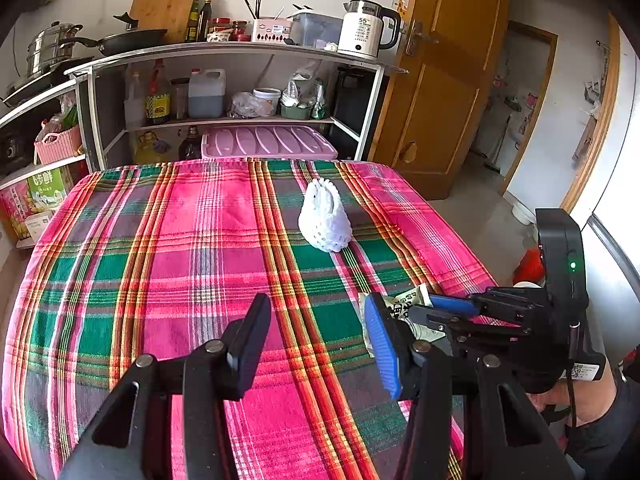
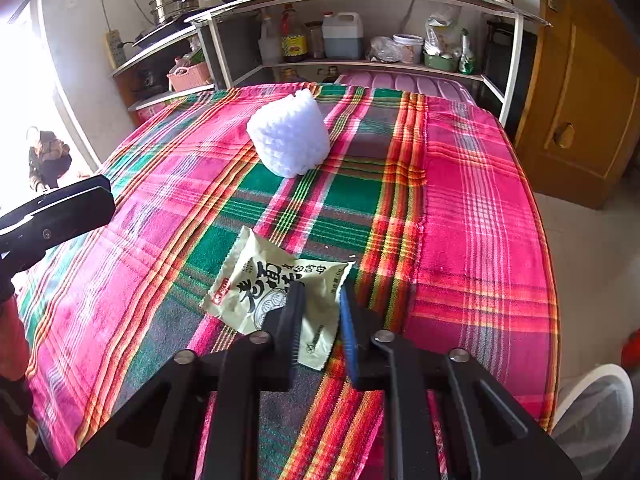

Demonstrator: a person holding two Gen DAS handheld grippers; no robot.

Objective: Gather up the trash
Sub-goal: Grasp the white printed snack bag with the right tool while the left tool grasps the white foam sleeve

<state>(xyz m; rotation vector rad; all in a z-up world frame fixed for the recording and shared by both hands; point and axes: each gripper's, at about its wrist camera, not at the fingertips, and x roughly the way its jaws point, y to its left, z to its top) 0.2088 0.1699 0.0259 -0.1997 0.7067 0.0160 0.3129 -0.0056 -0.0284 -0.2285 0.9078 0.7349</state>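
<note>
A pale green snack wrapper (image 2: pixel 256 284) lies flat on the plaid tablecloth (image 2: pixel 480 200) near the table's front. My right gripper (image 2: pixel 320 300) is down on it, the jaws narrow and pinching the wrapper's right part between the pads. In the left wrist view this gripper (image 1: pixel 424 314) reaches in from the right over the wrapper (image 1: pixel 404 300). A white foam fruit net (image 1: pixel 325 220) stands farther back on the cloth, also visible from the right wrist (image 2: pixel 290 140). My left gripper (image 1: pixel 320 340) hovers open above the cloth, left of the wrapper, with nothing between its fingers.
Behind the table stands a shelf unit (image 1: pixel 240 120) with bottles, pans, a kettle (image 1: pixel 366 28) and a pink tray (image 1: pixel 268 142). A wooden door (image 1: pixel 440 92) is at the right. A white lined bin (image 2: pixel 592 404) sits on the floor at the table's right. A person (image 2: pixel 44 156) is at the far left.
</note>
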